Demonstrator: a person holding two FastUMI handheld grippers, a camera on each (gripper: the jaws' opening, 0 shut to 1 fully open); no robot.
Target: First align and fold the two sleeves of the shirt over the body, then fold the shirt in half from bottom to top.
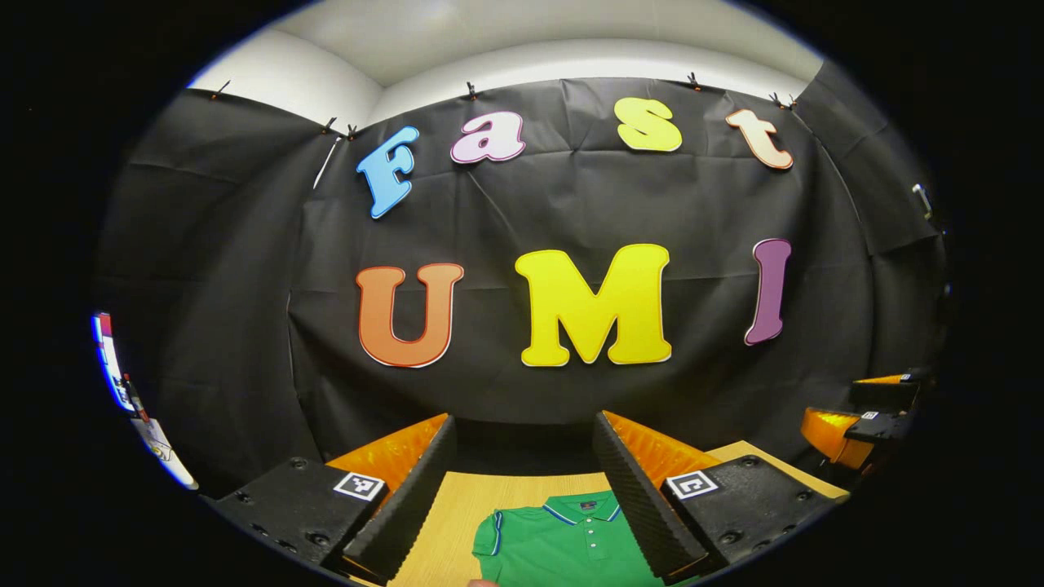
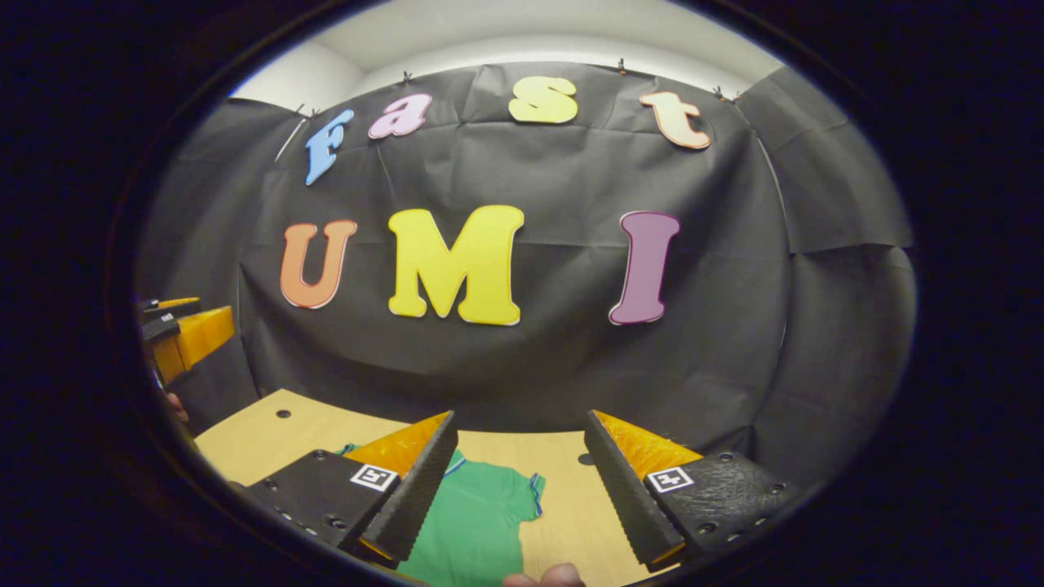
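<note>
Left gripper (image 1: 522,481): spread wide, holding nothing, up above shirt (image 1: 571,542). Right gripper (image 2: 514,481): spread wide too, nothing in it, also above shirt.

Shirt: one, green, lying flat on bench (image 1: 457,509), collar toward wall, buttons up. Sleeves out to sides, none folded yet. Likely laid flat so sleeves can go over body first.

Both grippers look ready to come down, one for each sleeve.

Count: two grippers, one shirt, one bench.
</note>
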